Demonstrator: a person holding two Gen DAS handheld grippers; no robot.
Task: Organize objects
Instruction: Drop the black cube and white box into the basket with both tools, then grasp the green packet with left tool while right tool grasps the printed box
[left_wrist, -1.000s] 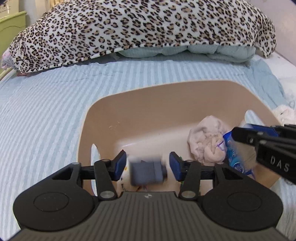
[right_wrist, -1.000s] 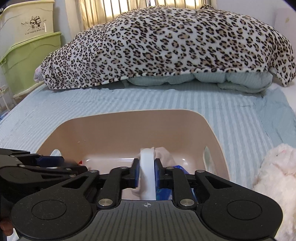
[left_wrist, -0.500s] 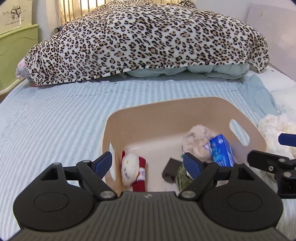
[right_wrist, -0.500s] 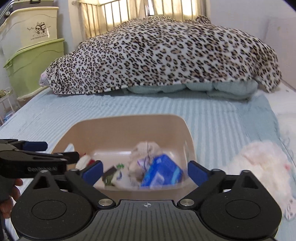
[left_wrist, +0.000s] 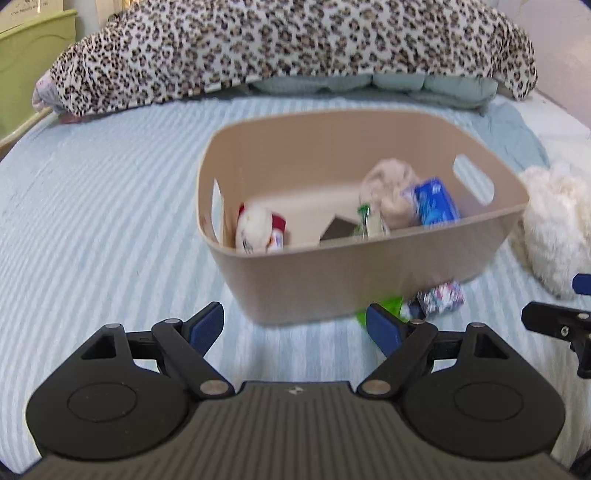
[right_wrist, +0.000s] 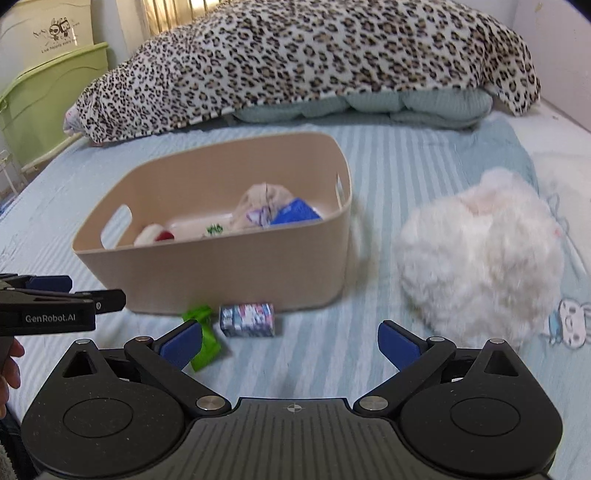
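Note:
A beige plastic bin (left_wrist: 369, 273) (right_wrist: 229, 277) stands on the striped bed. Inside lie a small white and red plush (left_wrist: 255, 230), a dark block (left_wrist: 338, 230), a pink cloth bundle (left_wrist: 391, 192) and a blue packet (left_wrist: 436, 203). In front of the bin lie a green packet (right_wrist: 203, 338) and a small patterned box (right_wrist: 247, 319). A fluffy white plush (right_wrist: 480, 254) lies to the right of the bin. My left gripper (left_wrist: 295, 326) is open and empty, in front of the bin. My right gripper (right_wrist: 290, 341) is open and empty, just behind the green packet and box.
A leopard-print blanket (right_wrist: 314, 55) over pale green bedding (right_wrist: 369, 105) fills the far end of the bed. Green and cream storage boxes (right_wrist: 40, 92) stand off the bed's left side. The left gripper shows at the left edge of the right wrist view (right_wrist: 51, 306).
Both grippers opened over the bin, dropping the dark block and a white object inside, then pulled back and away from the bin. The green packet and patterned box came into view.

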